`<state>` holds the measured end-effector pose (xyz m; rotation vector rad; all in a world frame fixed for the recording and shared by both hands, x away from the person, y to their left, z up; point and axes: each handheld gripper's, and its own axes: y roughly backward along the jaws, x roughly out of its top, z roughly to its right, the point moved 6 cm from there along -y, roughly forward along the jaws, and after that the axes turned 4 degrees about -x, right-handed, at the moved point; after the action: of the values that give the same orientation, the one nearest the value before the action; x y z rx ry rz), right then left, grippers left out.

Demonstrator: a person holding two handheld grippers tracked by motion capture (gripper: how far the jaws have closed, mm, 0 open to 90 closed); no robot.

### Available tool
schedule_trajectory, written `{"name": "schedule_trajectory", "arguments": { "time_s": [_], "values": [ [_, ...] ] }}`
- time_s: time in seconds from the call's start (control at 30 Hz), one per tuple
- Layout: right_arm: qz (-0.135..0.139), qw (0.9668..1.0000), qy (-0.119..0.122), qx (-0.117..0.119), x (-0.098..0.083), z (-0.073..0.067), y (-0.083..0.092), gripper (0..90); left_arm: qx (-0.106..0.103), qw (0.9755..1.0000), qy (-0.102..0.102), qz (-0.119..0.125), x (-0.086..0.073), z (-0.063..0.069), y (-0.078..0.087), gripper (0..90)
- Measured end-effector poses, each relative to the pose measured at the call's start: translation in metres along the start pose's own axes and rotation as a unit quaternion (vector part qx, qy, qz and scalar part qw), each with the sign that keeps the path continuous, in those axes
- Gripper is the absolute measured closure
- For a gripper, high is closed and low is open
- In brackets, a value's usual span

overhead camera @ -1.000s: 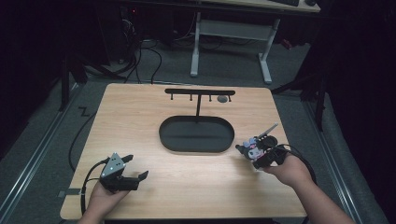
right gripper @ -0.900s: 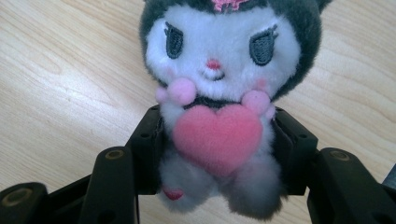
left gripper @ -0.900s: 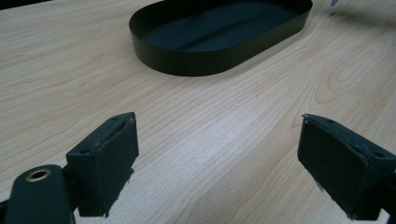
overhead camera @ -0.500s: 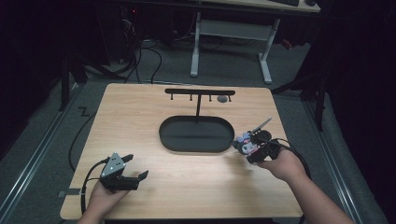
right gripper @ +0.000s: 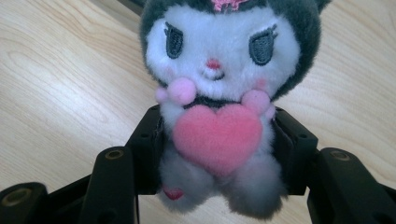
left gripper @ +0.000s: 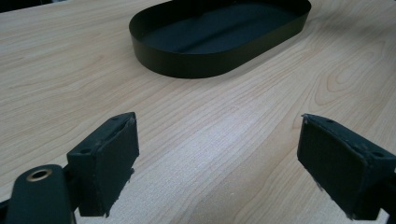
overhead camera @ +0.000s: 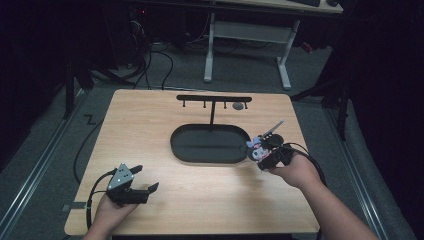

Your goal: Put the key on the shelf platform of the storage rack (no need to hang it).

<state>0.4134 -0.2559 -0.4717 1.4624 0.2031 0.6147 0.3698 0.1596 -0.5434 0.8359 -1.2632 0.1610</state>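
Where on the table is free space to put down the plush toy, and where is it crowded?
Bare wood lies between the left gripper and the black oval tray, and along the table left of the tray. The tray floor looks bare too. It is tighter at the tray's right end, where the right gripper holds the plush toy, and under the hook stand.

High view overhead, facing forward; gripper views close, low over table (overhead camera: 150, 125).
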Motion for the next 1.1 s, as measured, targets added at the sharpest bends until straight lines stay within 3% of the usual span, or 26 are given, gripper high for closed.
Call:
{"name": "schedule_trajectory", "arguments": {
  "time_s": [0.33, 0.6, 1.1],
  "values": [
    [0.008, 0.9999, 0.014, 0.006, 0.025, -0.009, 0.003, 45.9, -0.003, 1.0000, 0.002, -0.001, 0.000, 0.001, 0.000, 13.5],
    [0.011, 0.9995, 0.025, 0.016, 0.047, -0.021, -0.009, 45.9, -0.004, 1.0000, 0.001, -0.002, -0.001, 0.000, -0.001, 13.6],
    [0.018, 0.9989, 0.031, 0.031, 0.069, -0.031, -0.021, 45.9, -0.007, 0.9999, -0.005, -0.009, 0.000, 0.003, -0.006, 13.6]
  ]
}}
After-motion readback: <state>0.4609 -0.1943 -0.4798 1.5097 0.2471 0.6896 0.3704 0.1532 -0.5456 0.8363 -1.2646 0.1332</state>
